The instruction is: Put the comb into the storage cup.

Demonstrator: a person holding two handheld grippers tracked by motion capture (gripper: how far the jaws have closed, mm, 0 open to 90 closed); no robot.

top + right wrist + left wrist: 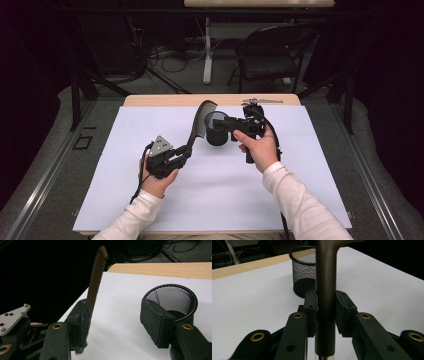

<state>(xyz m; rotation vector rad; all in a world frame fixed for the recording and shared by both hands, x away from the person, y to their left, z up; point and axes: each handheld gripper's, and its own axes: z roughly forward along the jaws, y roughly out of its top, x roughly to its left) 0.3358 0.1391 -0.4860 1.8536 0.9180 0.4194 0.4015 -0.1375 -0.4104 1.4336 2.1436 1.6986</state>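
A dark brown comb (201,122) stands tilted up from my left gripper (187,149), which is shut on its handle (325,290). Its toothed edge (96,277) rises beside the left jaw of my right gripper (117,322). A black mesh cup (216,134) stands upright on the white sheet, just behind the comb. My right gripper (225,123) hovers at the cup's rim with its jaws open and a wide bare gap between them. The cup (172,298) shows behind its right jaw. The cup (304,270) also stands beyond the handle in the left gripper view.
A white sheet (150,210) covers the table, and its wooden far edge (165,100) shows beyond. A black chair (272,55), a table leg (207,50) and cables (165,55) are on the floor past the table. The left gripper's grey plate (12,316) is at lower left.
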